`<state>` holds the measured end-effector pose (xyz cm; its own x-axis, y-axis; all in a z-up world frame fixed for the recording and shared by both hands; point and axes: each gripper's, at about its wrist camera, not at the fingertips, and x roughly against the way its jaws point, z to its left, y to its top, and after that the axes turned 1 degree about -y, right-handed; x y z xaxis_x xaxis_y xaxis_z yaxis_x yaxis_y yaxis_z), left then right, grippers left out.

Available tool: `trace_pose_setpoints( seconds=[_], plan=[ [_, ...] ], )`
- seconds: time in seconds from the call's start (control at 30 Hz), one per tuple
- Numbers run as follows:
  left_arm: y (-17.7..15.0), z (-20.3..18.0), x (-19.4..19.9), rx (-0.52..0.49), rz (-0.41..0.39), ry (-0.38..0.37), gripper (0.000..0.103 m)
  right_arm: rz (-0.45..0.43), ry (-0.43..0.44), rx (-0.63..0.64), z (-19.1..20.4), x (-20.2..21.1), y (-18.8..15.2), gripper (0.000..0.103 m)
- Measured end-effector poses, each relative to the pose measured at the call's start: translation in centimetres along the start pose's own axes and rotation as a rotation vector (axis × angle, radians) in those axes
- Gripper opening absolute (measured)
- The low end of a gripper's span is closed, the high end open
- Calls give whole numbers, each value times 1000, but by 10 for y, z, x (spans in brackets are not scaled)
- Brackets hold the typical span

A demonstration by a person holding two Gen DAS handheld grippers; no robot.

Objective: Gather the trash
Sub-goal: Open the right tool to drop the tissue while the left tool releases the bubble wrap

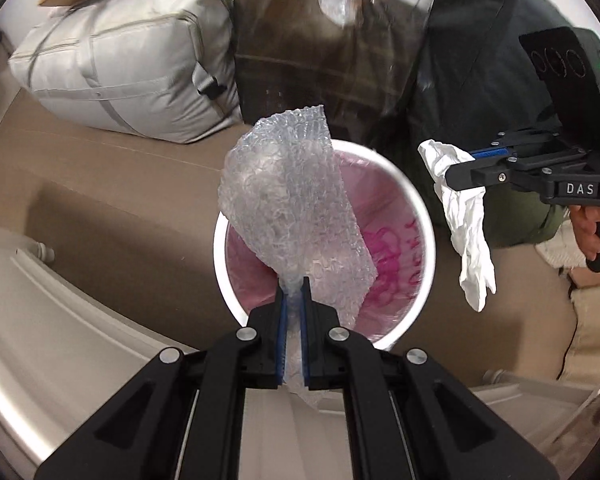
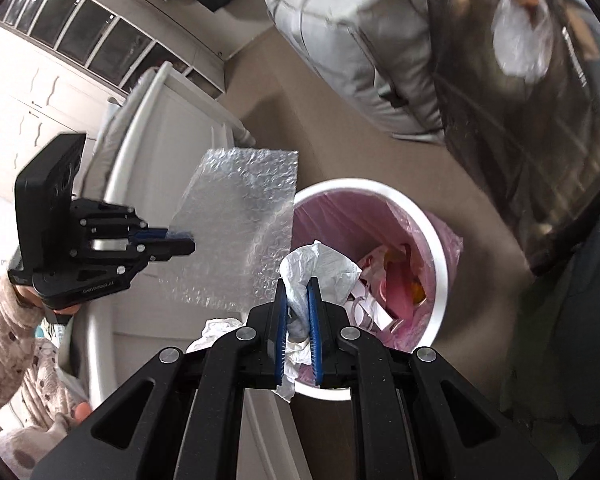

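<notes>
My left gripper (image 1: 294, 282) is shut on a sheet of clear bubble wrap (image 1: 292, 208) and holds it above a white round trash bin (image 1: 224, 264) lined with a pink bag. In the right wrist view the left gripper (image 2: 190, 242) holds the bubble wrap (image 2: 240, 224) just left of the bin (image 2: 440, 248). My right gripper (image 2: 298, 284) is shut on a crumpled white tissue (image 2: 320, 266) over the bin's near rim. In the left wrist view the right gripper (image 1: 454, 174) hangs the tissue (image 1: 466, 232) right of the bin. The bin holds pink and white scraps.
A grey padded storage bag (image 1: 120, 68), a dark brown bag (image 1: 324, 56) and a black bag (image 1: 480, 60) stand behind the bin on the brown floor. A white bed frame (image 1: 40, 300) runs along the left. White cabinets (image 2: 28, 92) stand farther left.
</notes>
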<state>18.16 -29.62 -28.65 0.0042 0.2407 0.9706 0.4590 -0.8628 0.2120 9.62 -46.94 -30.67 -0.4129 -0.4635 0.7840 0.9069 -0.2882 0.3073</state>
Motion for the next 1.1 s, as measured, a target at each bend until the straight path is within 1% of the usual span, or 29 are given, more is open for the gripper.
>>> trace_pose_setpoints(
  seconds=[0.13,0.17,0.2,0.3,0.37,0.4,0.43,0.47,0.5,0.57,0.7,0.97,1.1],
  plan=[
    [12,3,-19,-76,47,-11,5,10,-21,32,-8,-14,-3,9],
    [16,4,-24,-78,75,-27,5,12,-24,34,-10,-17,-5,9],
    [20,6,-27,-78,85,-31,5,13,-27,33,-12,-19,-6,9],
    [26,8,-28,-84,74,-13,5,23,-36,42,-13,-28,-9,9],
    [26,11,-27,-68,69,-20,5,19,-67,56,-12,-34,-9,16],
    [26,12,-27,-64,66,-21,5,18,-77,60,-13,-37,-9,25],
    [26,12,-27,-61,64,-19,5,20,-94,61,-12,-40,-9,58],
    [25,13,-28,-61,66,-15,5,16,-122,66,-11,-41,-9,85],
    [24,12,-28,-61,70,-13,5,8,-150,75,-10,-42,-9,90],
    [24,11,-29,-60,75,-13,5,17,-152,76,-9,-43,-11,90],
    [25,10,-31,-68,73,-9,5,24,-140,31,-13,-40,-16,90],
    [28,2,-24,-61,49,-9,5,-45,-127,-66,-19,-8,-42,91],
    [30,-11,-11,-91,32,-8,5,-70,-122,-90,-18,8,-54,91]
  ],
)
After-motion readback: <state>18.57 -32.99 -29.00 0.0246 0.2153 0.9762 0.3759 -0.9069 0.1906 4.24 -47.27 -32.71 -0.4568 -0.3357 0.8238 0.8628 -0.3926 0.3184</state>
